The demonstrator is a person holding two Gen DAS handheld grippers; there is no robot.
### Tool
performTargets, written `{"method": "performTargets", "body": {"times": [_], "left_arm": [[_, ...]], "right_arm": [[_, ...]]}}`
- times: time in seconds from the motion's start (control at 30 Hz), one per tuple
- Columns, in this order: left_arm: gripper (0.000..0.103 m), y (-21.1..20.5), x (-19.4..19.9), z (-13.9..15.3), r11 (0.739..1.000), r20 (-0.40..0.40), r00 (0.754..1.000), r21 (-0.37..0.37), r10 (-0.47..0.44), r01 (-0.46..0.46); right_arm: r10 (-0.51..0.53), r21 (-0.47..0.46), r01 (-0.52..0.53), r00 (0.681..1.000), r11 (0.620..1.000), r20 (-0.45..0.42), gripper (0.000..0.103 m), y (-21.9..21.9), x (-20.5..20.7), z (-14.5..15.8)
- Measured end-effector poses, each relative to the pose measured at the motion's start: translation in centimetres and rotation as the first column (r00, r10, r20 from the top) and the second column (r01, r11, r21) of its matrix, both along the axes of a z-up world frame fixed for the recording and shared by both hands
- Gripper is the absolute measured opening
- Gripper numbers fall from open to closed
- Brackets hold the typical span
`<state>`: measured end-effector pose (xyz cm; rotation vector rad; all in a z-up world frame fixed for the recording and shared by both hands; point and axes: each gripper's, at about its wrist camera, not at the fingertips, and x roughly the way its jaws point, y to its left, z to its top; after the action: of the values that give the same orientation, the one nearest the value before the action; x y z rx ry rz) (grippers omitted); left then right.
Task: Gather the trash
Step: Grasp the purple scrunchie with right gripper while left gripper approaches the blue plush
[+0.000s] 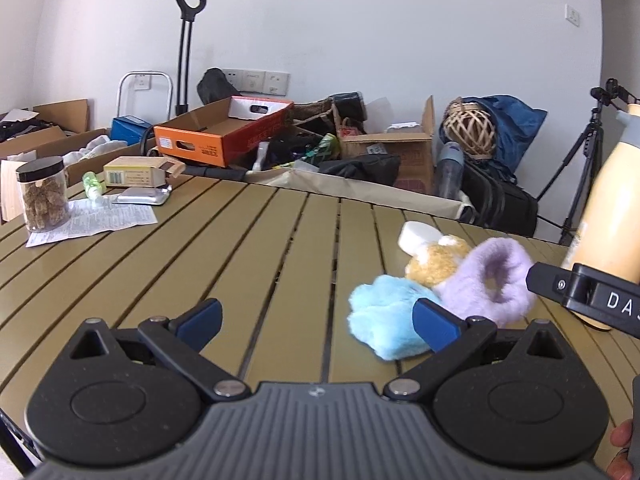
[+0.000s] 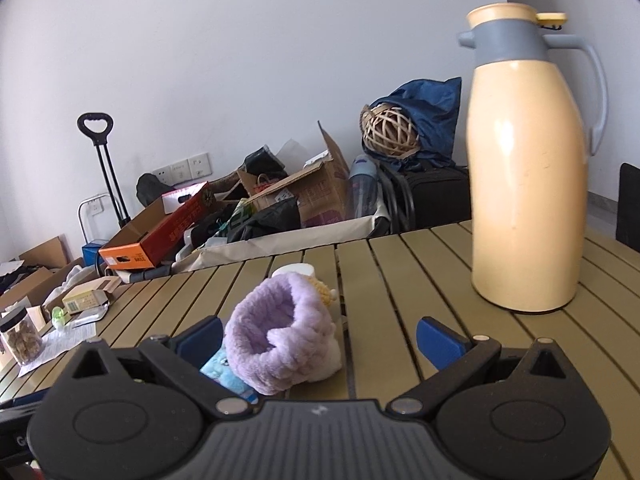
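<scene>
Far-left trash: 1 printed white paper sheet (image 1: 94,218) lying flat under clear plastic jar (image 1: 43,194), text illegible; left gripper (image 1: 316,320) and right gripper (image 2: 320,338) both spread, empty.

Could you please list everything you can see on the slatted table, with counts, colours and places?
thermos jug: 1, cream with grey top, right side, upright
fluffy bands: 2, lilac and light blue, centre-right, touching
plush toy: 1, tan, behind the bands
jar: 1, clear, black lid, brown contents, far left
printed sheet: 1, white, beside the jar
carton: 1, beige, opened, far left edge
foil pack: 1, silver, by the carton
left gripper: open
right gripper: open
</scene>
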<state>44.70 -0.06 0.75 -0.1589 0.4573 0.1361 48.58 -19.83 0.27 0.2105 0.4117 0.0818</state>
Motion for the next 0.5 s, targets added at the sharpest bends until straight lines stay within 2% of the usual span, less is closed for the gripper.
{"method": "performTargets", "body": {"times": [0.23,0.5], "left_arm": [[0.103,2.3,0.9,-0.3,0.997,-0.016,0.997,0.009,0.075,-0.075],[0.103,3.7,1.1,-0.6,0.994,-0.025,0.994,0.017,0.110,-0.109]], "right_arm": [[0.035,-0.025,-0.036,0.998,0.999,-0.047,0.103,2.7,2.7,-1.0],[0.023,-0.044,-0.026,0.997,0.999,-0.076,0.103,4.4,4.9,-1.9]]}}
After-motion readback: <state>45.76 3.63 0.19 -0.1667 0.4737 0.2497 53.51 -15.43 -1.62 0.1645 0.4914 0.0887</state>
